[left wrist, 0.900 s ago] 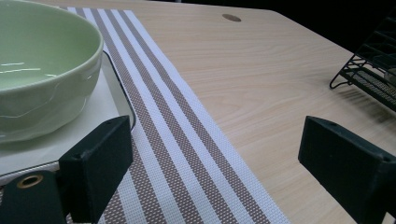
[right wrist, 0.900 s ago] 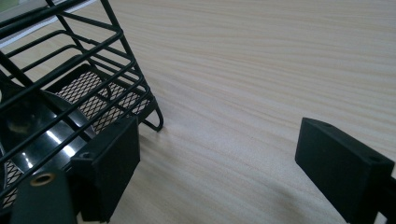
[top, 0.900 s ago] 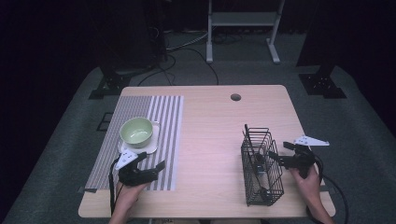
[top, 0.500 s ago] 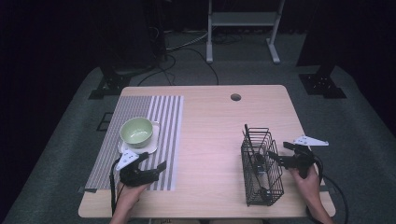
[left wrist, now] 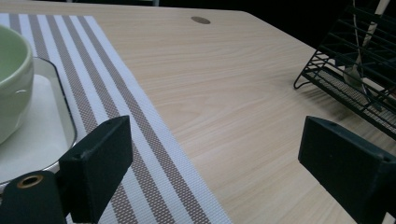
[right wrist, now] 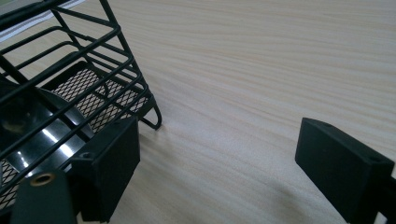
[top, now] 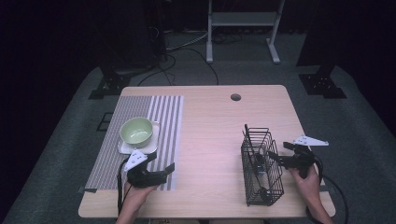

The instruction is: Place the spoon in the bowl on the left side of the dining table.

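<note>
Nothing on the table has shifted since the earlier high views: both hands rest where they were and the bowl and rack keep their places. At the far left, the green bowl (top: 136, 130) sits upright on a white square plate (top: 126, 148) on the striped placemat (top: 166, 116), mouth up. Just in front of it the left gripper (top: 164, 169) lies low over the mat's near edge, jaws spread wide with nothing between them, aimed rightward across the bare wooden table (top: 215, 140); in the left gripper view the bowl (left wrist: 11, 79) sits off to one side of the jaws rather than between them. To the right stands the black wire rack (top: 260, 163), a long narrow basket whose long axis runs from the person's edge toward the far edge, open side up, with dark utensils (top: 259, 163) standing inside, handles rising toward its far end. The right gripper (top: 274, 157) points left at the rack's right wall, jaws likewise gaping and empty, one jaw just beside the wire (right wrist: 93, 93). My reading is that the work concerns lifting a utensil out: the right gripper should rise above the rim, turn its jaws downward, and pinch one handle near its top, drawing straight up so it clears the wires without tipping the rack.
</note>
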`<state>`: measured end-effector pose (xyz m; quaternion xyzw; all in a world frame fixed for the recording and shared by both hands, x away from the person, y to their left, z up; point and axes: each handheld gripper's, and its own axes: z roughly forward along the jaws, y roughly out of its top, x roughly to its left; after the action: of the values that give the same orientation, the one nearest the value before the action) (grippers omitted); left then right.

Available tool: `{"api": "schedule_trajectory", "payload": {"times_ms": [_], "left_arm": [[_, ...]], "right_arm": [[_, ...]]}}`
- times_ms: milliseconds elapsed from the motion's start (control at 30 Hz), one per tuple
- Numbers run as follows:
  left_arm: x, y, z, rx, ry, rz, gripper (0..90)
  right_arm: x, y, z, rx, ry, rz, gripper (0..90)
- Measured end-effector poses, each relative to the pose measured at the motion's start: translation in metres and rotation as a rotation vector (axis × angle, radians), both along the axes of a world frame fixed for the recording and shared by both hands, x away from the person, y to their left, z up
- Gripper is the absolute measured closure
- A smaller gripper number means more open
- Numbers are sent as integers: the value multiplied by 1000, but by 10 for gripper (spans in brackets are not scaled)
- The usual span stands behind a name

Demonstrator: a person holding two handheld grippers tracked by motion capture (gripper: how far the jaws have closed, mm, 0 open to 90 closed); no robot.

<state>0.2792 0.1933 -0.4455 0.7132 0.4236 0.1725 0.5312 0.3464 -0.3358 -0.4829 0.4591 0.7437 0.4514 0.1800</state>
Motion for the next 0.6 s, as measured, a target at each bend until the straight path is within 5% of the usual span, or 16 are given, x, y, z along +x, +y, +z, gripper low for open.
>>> {"api": "schedule_trajectory", "payload": {"times_ms": [600], "left_arm": [[-3, -20, 4, -4, 6, -60, 93]], "right_arm": [[0, 0, 0, 2, 2, -3, 130]]}}
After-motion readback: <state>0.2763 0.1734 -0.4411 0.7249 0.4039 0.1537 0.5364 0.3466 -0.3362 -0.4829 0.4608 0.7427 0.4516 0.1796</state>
